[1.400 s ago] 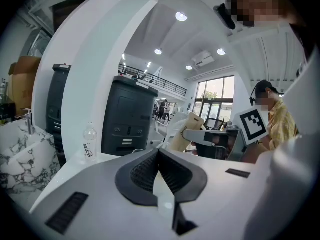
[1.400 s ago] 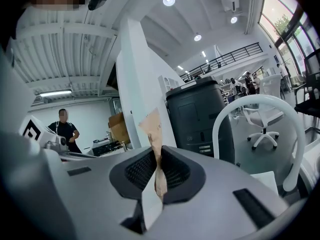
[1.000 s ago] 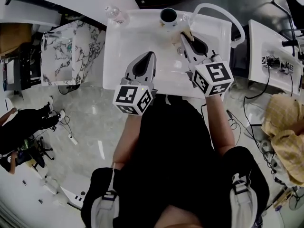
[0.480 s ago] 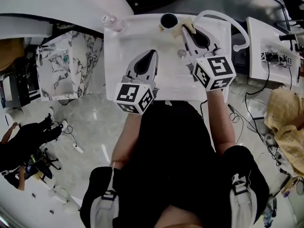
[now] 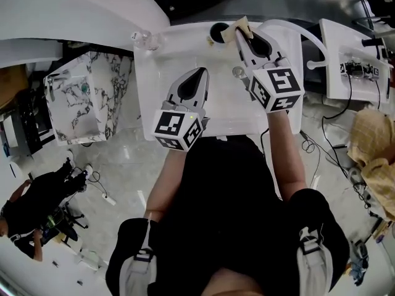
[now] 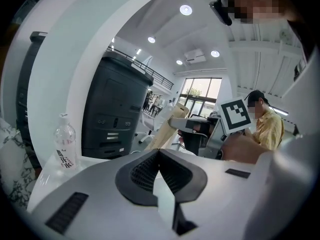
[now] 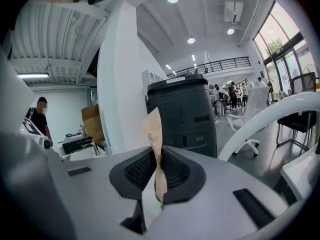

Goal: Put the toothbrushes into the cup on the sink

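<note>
The dark cup (image 5: 217, 32) stands on the back rim of the white sink (image 5: 160, 97). My right gripper (image 5: 242, 37) is shut on a tan paper-wrapped toothbrush (image 5: 237, 28), whose end sticks out just right of the cup's mouth. In the right gripper view the tan wrapper (image 7: 154, 139) stands upright, pinched between the jaws of the right gripper (image 7: 157, 159). My left gripper (image 5: 197, 74) hovers over the basin, shut with nothing in it. Looking along the shut left gripper (image 6: 159, 153), I see the wrapped toothbrush (image 6: 166, 126) in the right gripper ahead.
A clear water bottle (image 5: 147, 39) lies at the sink's back left corner; it also shows as a bottle (image 6: 65, 146) in the left gripper view. The drain (image 5: 238, 72) sits beside my right gripper. A white curved tap pipe (image 5: 302, 29) arcs at the right. A marble block (image 5: 86, 94) stands left of the sink.
My right gripper has carried the wrapped toothbrush farther back, up beside the cup. The left gripper has stayed shut over the basin.
</note>
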`<state>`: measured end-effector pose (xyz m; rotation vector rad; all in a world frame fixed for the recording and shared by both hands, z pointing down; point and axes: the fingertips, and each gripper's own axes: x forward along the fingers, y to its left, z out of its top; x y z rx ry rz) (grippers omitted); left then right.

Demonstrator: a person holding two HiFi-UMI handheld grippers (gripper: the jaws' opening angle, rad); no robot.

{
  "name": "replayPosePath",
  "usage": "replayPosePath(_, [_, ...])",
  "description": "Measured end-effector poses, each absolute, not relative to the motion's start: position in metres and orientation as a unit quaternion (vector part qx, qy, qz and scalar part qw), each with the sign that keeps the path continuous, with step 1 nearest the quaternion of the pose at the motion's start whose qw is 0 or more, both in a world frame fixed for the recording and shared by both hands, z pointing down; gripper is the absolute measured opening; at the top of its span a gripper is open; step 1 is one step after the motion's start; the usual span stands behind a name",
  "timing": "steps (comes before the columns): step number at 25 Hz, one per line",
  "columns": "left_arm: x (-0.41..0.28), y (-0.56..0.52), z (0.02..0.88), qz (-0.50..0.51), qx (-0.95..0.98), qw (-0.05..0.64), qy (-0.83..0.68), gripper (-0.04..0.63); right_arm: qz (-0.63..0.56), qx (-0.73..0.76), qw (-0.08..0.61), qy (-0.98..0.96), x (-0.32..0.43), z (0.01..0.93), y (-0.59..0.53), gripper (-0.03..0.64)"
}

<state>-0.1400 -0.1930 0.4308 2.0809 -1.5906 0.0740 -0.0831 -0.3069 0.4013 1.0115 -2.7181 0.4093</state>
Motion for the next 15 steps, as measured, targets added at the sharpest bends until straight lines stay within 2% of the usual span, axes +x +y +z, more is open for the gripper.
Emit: replayPosePath(15, [-0.155, -0.193, 0.44, 0.032, 0.769, 0.271, -0.578, 0.014, 0.139, 0.349, 0.128, -0.918, -0.108, 0.427, -0.324, 0.051])
